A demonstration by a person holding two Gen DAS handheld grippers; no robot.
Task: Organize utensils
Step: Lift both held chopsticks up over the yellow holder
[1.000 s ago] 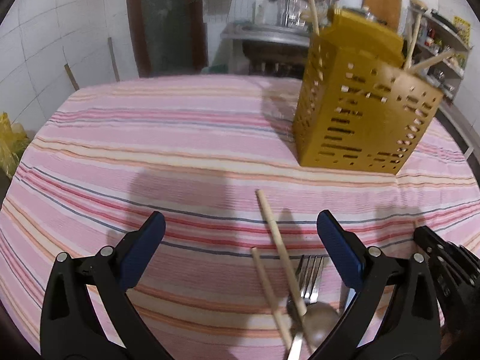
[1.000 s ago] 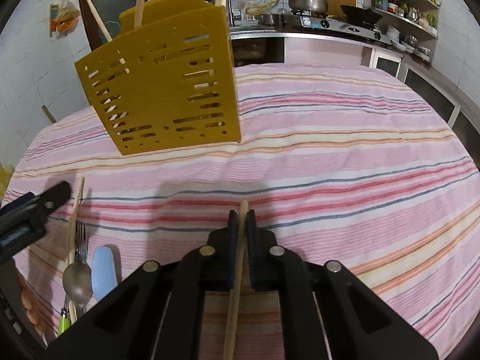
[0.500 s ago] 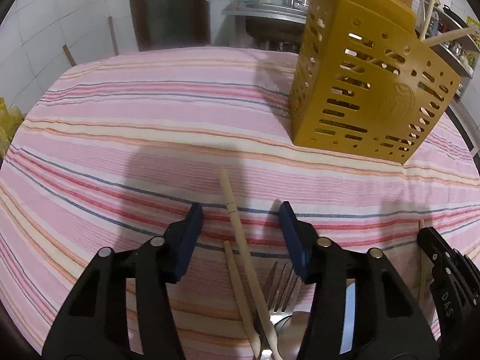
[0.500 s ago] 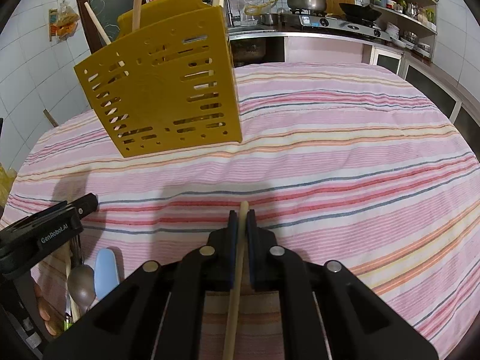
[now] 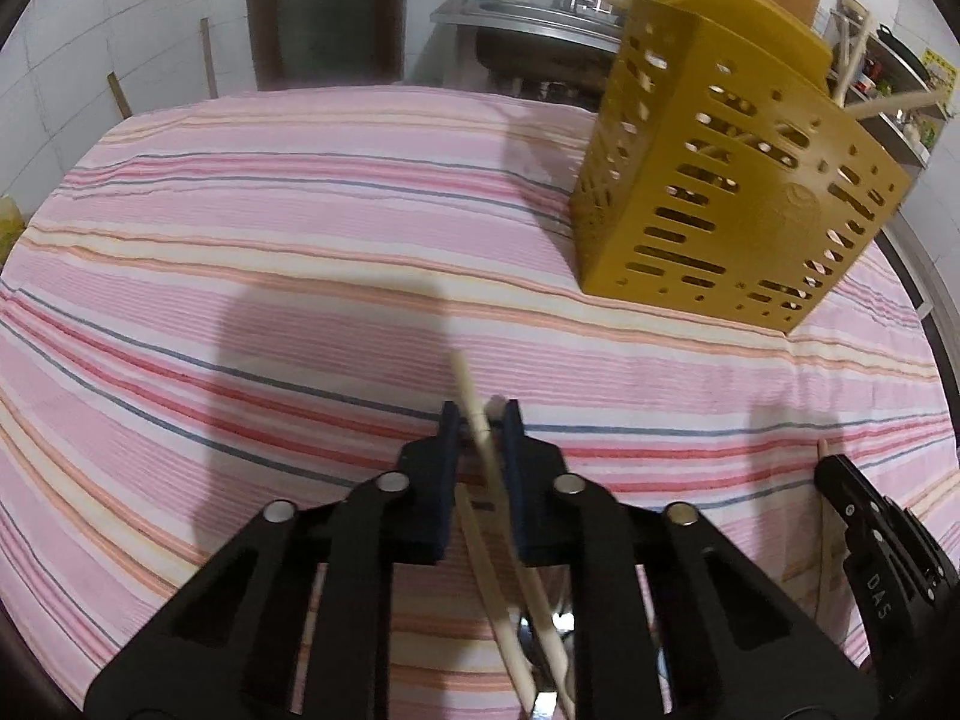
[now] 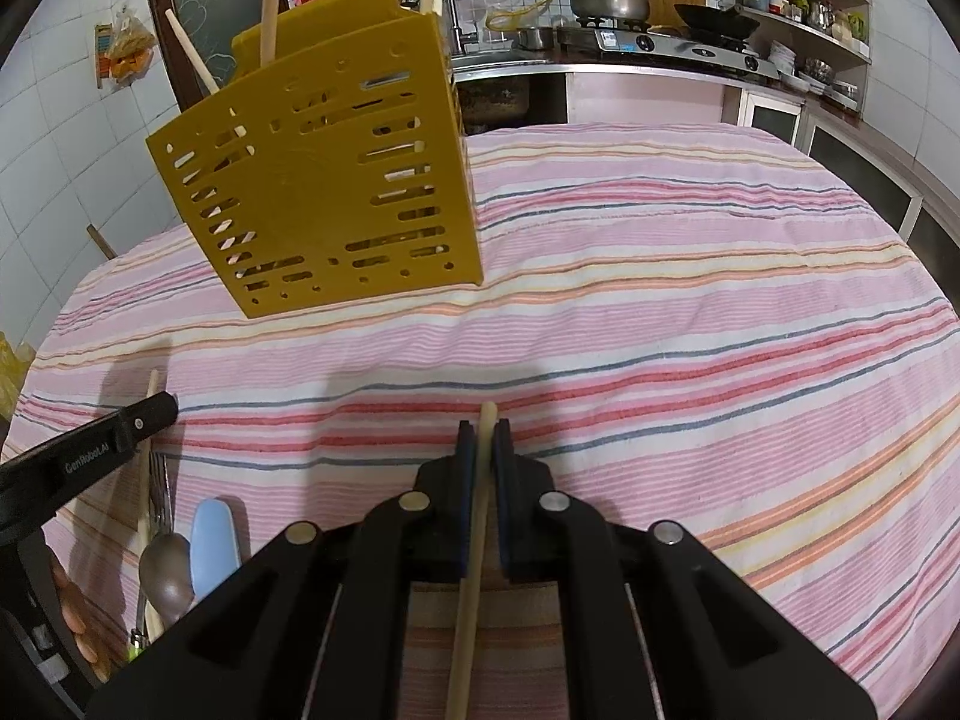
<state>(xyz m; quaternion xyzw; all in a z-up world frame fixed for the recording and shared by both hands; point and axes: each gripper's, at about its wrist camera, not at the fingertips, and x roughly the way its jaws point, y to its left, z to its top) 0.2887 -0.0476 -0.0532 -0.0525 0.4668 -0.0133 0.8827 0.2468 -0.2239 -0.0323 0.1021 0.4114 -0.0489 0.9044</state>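
You are working with two grippers, and each one is pinching one wooden stick. Your left gripper [image 5: 480, 420] is sitting low over the striped tablecloth [image 5: 300, 228], its blue pads drawn in almost fully around a pale chopstick [image 5: 471, 396] whose tip is poking forward past the fingers and leaning to the left. A second loose chopstick [image 5: 489, 570] is lying just beside it under the gripper body, running back toward the camera. Beneath those two, the metal of a spoon [image 5: 531, 645] is showing, though most of it is hidden by the gripper.

Your right gripper [image 6: 483, 438] is hovering level over the cloth, pointing straight ahead, with its pads pressed tight against its own chopstick [image 6: 474, 540], which is running nearly straight down the middle and just clearing the fingertips.

From the right wrist view, the pile on the left is counting out as one spoon [image 6: 163, 564], one fork [image 6: 159, 480] partly hidden, one light blue handle [image 6: 213, 546], and wooden sticks [image 6: 147, 468] running under the left gripper's black arm; how many sticks there are cannot be told. A green object is peeking out at the bottom, too small to identify.

One yellow slotted utensil holder [image 6: 324, 180] is standing on the cloth, beyond both grippers and well apart from them. At least three wooden sticks are rising from its top in the right wrist view, and more are showing through its slots.
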